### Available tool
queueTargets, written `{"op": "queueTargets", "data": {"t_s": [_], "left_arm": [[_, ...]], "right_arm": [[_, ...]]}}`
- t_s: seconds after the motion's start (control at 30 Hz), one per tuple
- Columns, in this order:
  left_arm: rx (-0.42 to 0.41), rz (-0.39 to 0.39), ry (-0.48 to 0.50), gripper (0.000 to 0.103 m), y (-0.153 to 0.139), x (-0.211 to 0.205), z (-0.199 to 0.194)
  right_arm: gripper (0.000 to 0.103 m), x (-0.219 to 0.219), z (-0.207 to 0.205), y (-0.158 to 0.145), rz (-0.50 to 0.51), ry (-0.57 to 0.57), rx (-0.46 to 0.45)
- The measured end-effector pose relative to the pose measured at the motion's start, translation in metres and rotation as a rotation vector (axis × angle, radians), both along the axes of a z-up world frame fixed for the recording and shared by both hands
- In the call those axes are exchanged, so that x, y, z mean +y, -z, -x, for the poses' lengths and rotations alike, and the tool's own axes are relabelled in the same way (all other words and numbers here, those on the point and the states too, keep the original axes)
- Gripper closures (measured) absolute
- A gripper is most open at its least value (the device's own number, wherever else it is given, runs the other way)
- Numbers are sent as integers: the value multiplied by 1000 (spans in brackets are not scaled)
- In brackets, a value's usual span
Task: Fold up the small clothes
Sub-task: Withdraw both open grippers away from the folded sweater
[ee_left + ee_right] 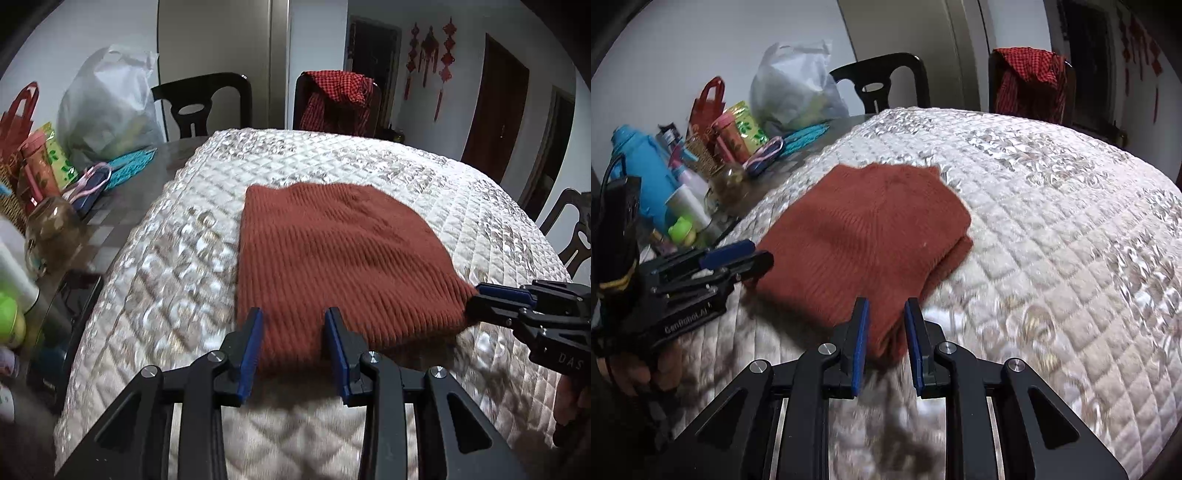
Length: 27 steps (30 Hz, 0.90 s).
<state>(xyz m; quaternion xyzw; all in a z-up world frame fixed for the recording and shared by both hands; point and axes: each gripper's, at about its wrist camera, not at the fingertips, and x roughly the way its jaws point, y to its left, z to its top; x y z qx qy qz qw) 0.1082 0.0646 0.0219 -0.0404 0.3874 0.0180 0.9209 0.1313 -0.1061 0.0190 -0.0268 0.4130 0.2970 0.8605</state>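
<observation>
Centrally in both wrist views, a rust-red ribbed knit garment (pixel 332 254) lies folded into a thick rectangle on a quilted cream cover (pixel 166 258) spread over the table. The left gripper (pixel 293 328) sits at the garment's near edge in the lower middle of its frame, jaws partly apart with the knit edge between them; whether the pads actually press it cannot be told. The right gripper (pixel 884 319) is at the other near corner, jaws narrower, straddling a bunched fold, and again a firm pinch cannot be confirmed.

The knit looks soft, light and floppy, several layers thick, likely to sag and slide apart if lifted by one layer. Taking hold of the whole stack at both near corners seems safest. The glossy quilting may let it slip.

At the left of the frame the table is crowded: a white plastic bag (pixel 107 99), a red gift bag (pixel 18 118), a glass jar (pixel 51 229), bottles and a blue flask (pixel 639 173). Dark chairs (pixel 203 103) stand behind, one draped with red checked cloth (pixel 336 99). The fold path looks unobstructed.
</observation>
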Motion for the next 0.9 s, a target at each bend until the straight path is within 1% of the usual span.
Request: {"op": "queueTargets", "data": {"t_s": [0.03,0.07,0.13,0.23,0.37,0.47,0.5,0.57,0.63,0.9], "left_arm": [[4,-2,-6,64,1,0,5],[10,-9,-14,60,3,1,9],[25,-17,-24,59,8,2,16],[51,-37,-36,59,16,3,24],[91,-45,-51,58,30,7,29],[87,-48,-55,53,31,7,32],[86,-51,-56,52,32,6,32],[88,-53,-59,47,33,6,32],[90,-60,-66,44,33,6,32],[93,-61,-72,37,35,7,32]], "right_arm": [[78,-1,4,1,6,0,4],[73,-2,7,3,16,0,4],[67,-4,13,6,40,5,5],[67,-6,22,11,69,7,9],[67,-6,31,19,107,6,5],[67,-5,30,28,140,12,14],[67,-5,32,28,141,9,-1],[66,-2,33,28,165,0,-16],[64,0,36,29,179,-5,-33],[63,2,41,32,194,14,-60]]}}
